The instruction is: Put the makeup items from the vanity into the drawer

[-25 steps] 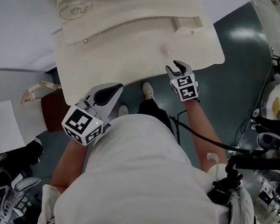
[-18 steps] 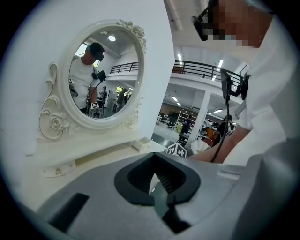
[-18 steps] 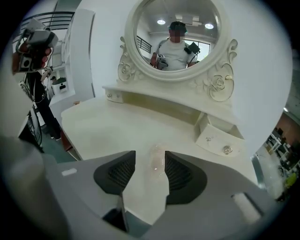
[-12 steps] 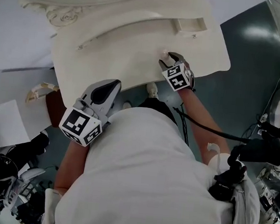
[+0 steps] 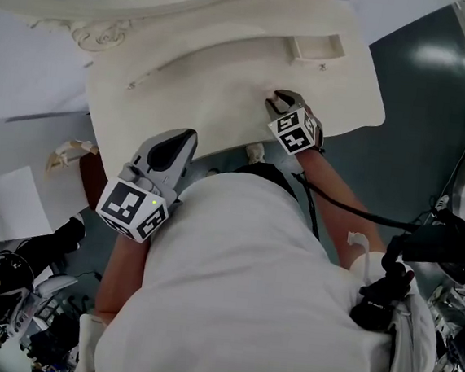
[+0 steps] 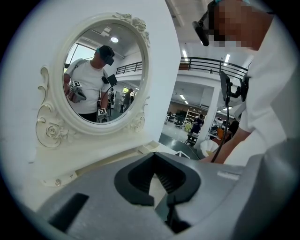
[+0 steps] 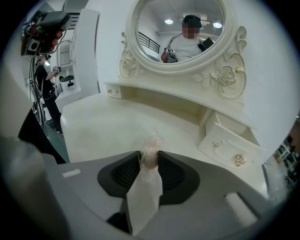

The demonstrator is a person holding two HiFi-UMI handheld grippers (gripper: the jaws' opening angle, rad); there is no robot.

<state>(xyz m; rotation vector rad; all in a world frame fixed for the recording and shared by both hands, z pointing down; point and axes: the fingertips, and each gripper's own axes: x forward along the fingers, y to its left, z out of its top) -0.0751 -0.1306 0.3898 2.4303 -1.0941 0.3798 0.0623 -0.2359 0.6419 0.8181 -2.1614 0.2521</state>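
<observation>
**Stock at hand: right gripper on one makeup item, vanity top**

Item 1. Right gripper. I read its jaws as clenched on a small clear-wrapped makeup item. They have just been closing, and both pads now meet its sides. The gripper tilts down toward the tabletop. In the head view the right gripper is over the right part of the top, near the front edge.

Item 2. Small clear-wrapped makeup item. It is pale and pinkish under crinkled film. It is low against the vanity top, between the jaw tips, and I cannot tell whether it has lifted clear.

Item 3. Left gripper. Its jaw tips are together with nothing between them. In the head view the left gripper hangs at the front left edge of the vanity top, close to my white shirt.

Item 4. Drawer. It is a small cream drawer, pulled out at the back right under the mirror shelf, with two small metal fittings on its front. It is well apart from the held item. In the head view the drawer is beyond the right gripper.

Item 5. Mirror. It is oval with a carved cream frame, and it stands upright behind the top. The left gripper view also shows the mirror.

Item 6. Floor. It is dark green and lies to the right of the vanity.
</observation>
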